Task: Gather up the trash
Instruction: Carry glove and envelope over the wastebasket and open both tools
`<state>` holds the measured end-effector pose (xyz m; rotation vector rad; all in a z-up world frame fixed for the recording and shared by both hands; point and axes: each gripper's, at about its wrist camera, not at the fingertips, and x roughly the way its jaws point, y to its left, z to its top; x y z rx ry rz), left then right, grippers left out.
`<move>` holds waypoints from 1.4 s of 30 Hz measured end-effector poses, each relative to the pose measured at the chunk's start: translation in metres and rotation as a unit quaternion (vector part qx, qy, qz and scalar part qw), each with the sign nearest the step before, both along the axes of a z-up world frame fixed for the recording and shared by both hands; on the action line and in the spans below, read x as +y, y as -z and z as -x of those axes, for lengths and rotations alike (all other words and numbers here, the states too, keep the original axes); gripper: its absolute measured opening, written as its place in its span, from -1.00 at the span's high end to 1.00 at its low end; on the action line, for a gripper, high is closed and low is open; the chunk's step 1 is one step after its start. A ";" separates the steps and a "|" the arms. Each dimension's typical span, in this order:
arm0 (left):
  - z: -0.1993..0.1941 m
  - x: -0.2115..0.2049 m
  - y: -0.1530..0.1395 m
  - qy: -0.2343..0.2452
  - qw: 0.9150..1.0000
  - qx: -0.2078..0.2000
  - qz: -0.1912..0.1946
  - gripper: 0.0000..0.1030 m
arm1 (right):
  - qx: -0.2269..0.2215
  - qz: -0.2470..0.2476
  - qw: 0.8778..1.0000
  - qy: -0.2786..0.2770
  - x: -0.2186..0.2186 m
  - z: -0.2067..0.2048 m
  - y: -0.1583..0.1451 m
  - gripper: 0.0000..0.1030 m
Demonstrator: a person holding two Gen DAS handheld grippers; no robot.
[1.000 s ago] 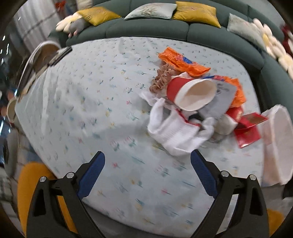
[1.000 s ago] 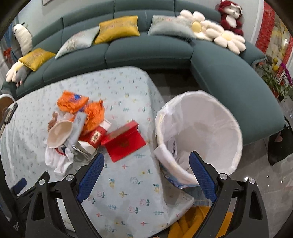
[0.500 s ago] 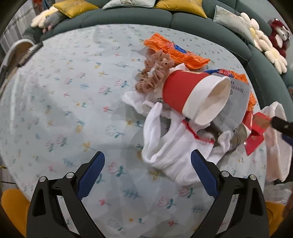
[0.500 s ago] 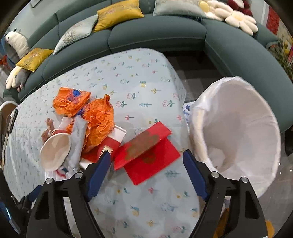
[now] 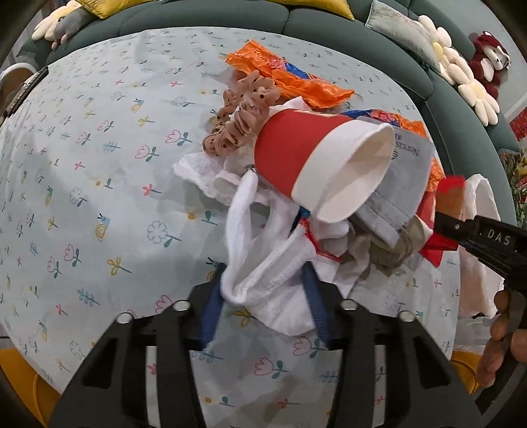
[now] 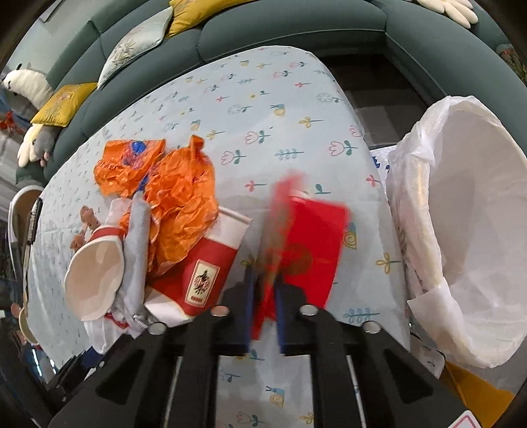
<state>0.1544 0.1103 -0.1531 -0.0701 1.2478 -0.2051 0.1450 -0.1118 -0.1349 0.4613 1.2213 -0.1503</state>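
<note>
Currently the left claw [image 5: 265, 298] points steeply down at the near edge of a litter pile on the floral light-blue cloth-covered worktop [image 5: 98, 164]. Its blue pads have just been closing and now press on both sides of a white crumpled fabric piece with red stitching [image 5: 263, 263], so this claw is grasping the fabric.

The landmark for this pile is the red-and-white paper cup lying on its side [image 5: 322, 164]. The white fabric lies directly in front of the cup, nearer the camera. A pinkish-brown ruffled scrunchie [image 5: 242, 112] lies behind the cup to the left. An orange crinkled plastic wrapper [image 5: 290, 79] lies beyond the scrunchie. A grey fabric pouch with printed lettering [image 5: 395, 197] lies under the cup mouth, to its right.

The right claw [image 6: 265, 309] has just been closing and is clenched on a thin red paper envelope [image 6: 309, 243], which stands up between the blue pads and is motion-blurred at its upper edge. In the left wrist view this claw's black finger reaches in from right of the cup, with part of the person's hand [image 5: 504, 332] behind it.

A second red-and-white cup with a label [image 6: 204, 273] lies just left of the envelope. A white-lined round waste bin [image 6: 461, 230] stands off the worktop edge, well right of the envelope.

A dark green curved sofa [image 6: 296, 29] with cushions runs beyond the worktop.
</note>
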 end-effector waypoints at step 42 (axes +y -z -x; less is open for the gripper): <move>0.078 -0.180 -0.151 0.144 0.981 -0.107 0.072 0.75 | -0.099 0.070 0.992 0.045 -0.110 0.140 -0.108 0.92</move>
